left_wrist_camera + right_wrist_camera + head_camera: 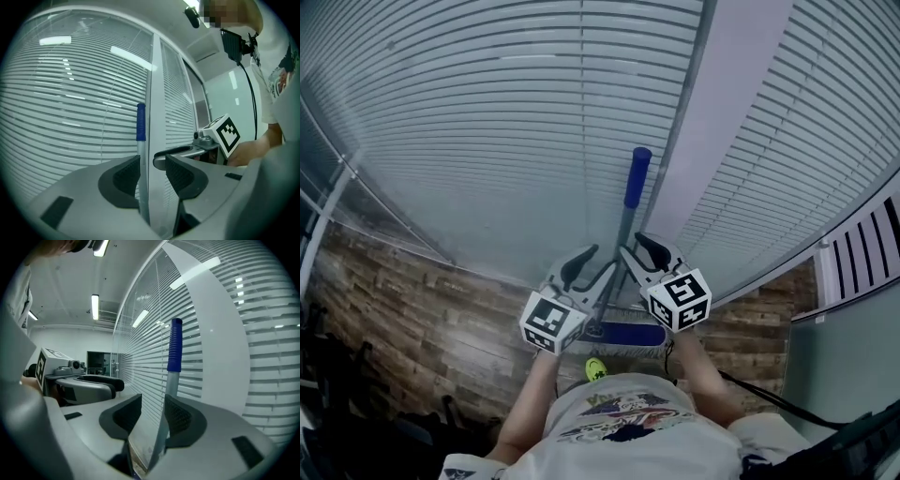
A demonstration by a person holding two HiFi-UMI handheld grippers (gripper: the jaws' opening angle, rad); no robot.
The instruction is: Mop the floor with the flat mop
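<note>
The flat mop stands upright against a glass wall with blinds. Its blue grip (639, 169) tops a metal pole (623, 234), and its blue head (628, 334) rests on the floor. My left gripper (598, 264) is open around the pole (140, 157), which lies against the left pad with a gap to the right pad. My right gripper (636, 251) sits slightly higher, also open, and the pole (169, 385) leans on its right pad, clear of the left one. The blue grip (175, 345) rises above both sets of jaws.
A wood-plank floor (412, 309) runs under the glass wall with blinds (506, 112). A grey pillar (712, 122) stands right behind the mop. Dark furniture (337, 394) crowds the lower left. A black cable (759, 394) trails at the right.
</note>
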